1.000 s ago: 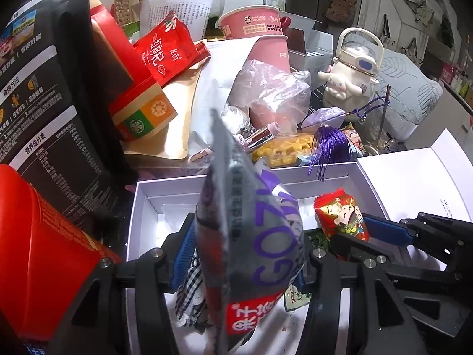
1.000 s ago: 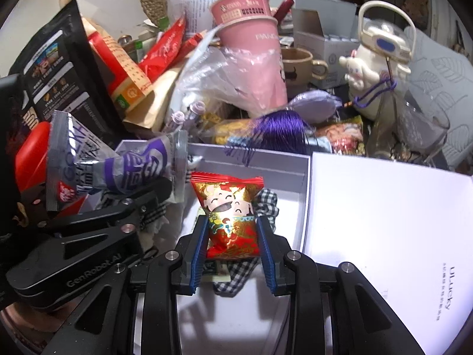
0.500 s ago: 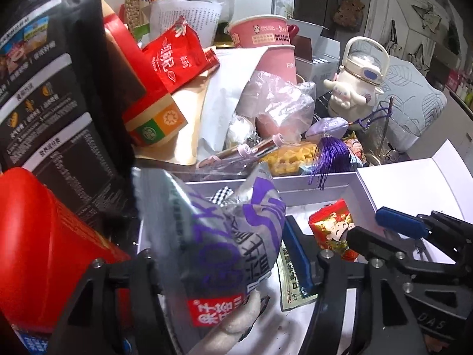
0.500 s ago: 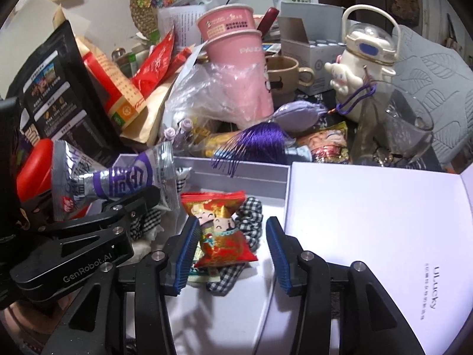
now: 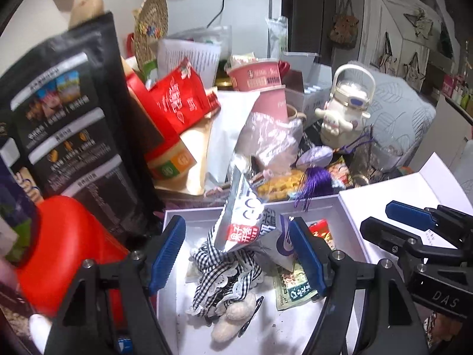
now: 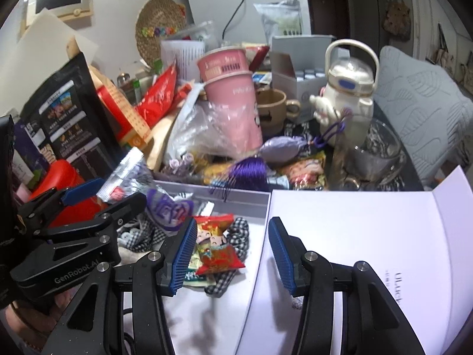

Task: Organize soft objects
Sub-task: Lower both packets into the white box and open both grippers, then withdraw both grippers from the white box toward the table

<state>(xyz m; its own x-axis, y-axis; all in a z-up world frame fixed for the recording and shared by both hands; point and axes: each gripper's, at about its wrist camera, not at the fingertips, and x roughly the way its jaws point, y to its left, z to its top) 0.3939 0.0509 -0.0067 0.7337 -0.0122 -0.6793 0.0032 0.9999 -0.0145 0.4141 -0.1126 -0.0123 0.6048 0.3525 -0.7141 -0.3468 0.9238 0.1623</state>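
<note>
White box (image 5: 348,224): packet (image 5: 251,227) between fingers (image 5: 167,250)

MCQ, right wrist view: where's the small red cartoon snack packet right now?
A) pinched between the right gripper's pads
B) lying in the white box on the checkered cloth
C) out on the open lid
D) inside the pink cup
B: the red snack packet lies in the white box on the checkered cloth, with the right gripper open and its pads clear of it.
</note>
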